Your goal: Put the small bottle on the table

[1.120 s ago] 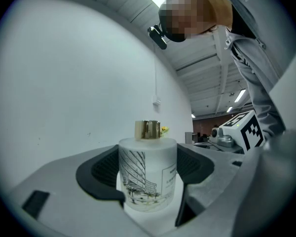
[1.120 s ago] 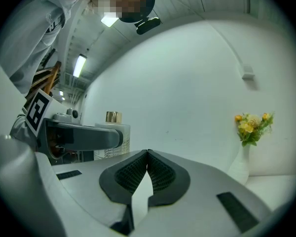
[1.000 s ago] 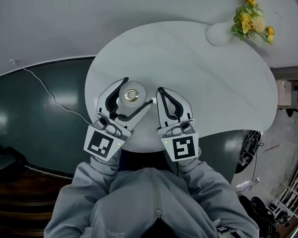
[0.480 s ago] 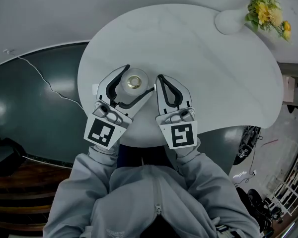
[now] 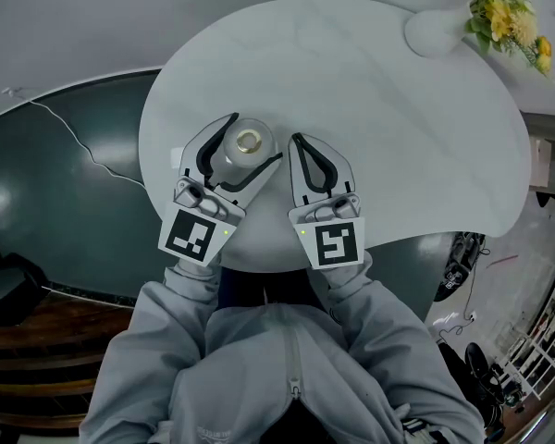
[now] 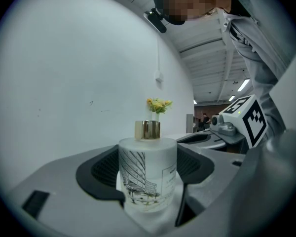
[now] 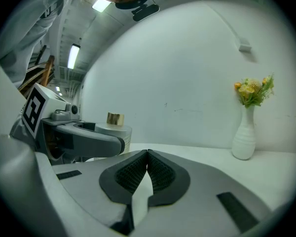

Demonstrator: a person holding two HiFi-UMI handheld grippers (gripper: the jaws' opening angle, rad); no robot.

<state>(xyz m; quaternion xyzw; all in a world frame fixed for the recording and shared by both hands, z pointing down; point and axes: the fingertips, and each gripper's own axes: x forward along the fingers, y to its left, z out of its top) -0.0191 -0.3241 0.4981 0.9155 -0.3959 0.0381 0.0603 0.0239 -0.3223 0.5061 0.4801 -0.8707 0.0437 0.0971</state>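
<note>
White round bench (image 5: 398, 137) by a pale wall, flower vase (image 5: 432, 31) at 1 o'clock. At 7 o'clock the left claw (image 5: 250, 144) grips the frosted gold-capped bottle (image 6: 147, 174) upright; the right claw (image 7: 147, 154), pinched together and empty, sits at its 3 o'clock. Lower it level and release only once the base sits flat

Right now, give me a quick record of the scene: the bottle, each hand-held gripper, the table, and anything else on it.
small bottle: frosted, gold cap, upright, above the table's near left part
left hand-held gripper: jaws closed on the small bottle's body
right hand-held gripper: jaws together, holding nothing, beside the left one
table: white, rounded
vase: white, with yellow flowers, at the far right edge
bottle resting on table: cannot tell
</note>
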